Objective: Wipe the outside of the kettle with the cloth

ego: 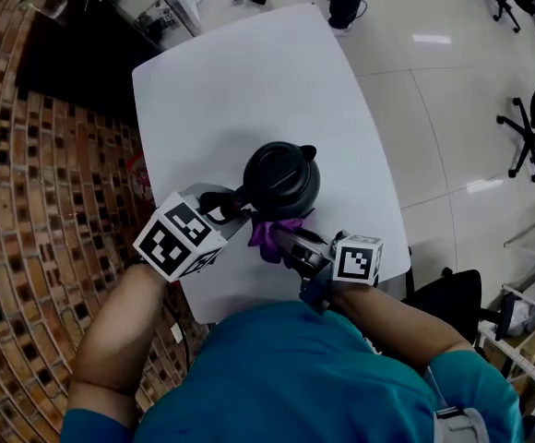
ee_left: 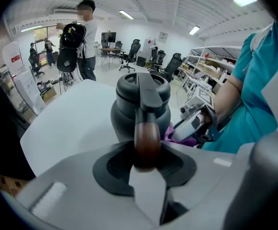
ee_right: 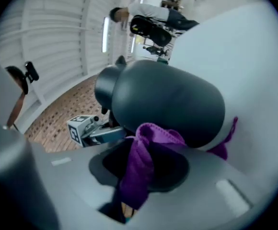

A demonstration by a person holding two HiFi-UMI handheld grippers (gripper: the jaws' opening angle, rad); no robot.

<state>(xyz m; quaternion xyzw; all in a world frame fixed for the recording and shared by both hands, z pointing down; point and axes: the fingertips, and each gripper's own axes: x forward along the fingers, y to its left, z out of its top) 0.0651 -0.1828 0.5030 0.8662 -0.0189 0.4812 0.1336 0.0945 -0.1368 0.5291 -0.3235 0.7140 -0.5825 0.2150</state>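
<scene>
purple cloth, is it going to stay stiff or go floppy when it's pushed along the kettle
Probably floppy: the purple cloth hangs in folds from the jaws of the right gripper and bunches against the kettle. It looks light, likely to crumple rather than push back. A loose corner sticking out by the kettle's base may drag.

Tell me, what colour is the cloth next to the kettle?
Purple. The cloth shows best in the right gripper view.

The left gripper (ee_left: 147, 163) clamps the brown handle (ee_left: 147, 139) of the dark kettle (ee_left: 129, 104); a purple cloth (ee_left: 169, 132) sits just right of the kettle, a white table (ee_left: 72, 116) beneath.
</scene>
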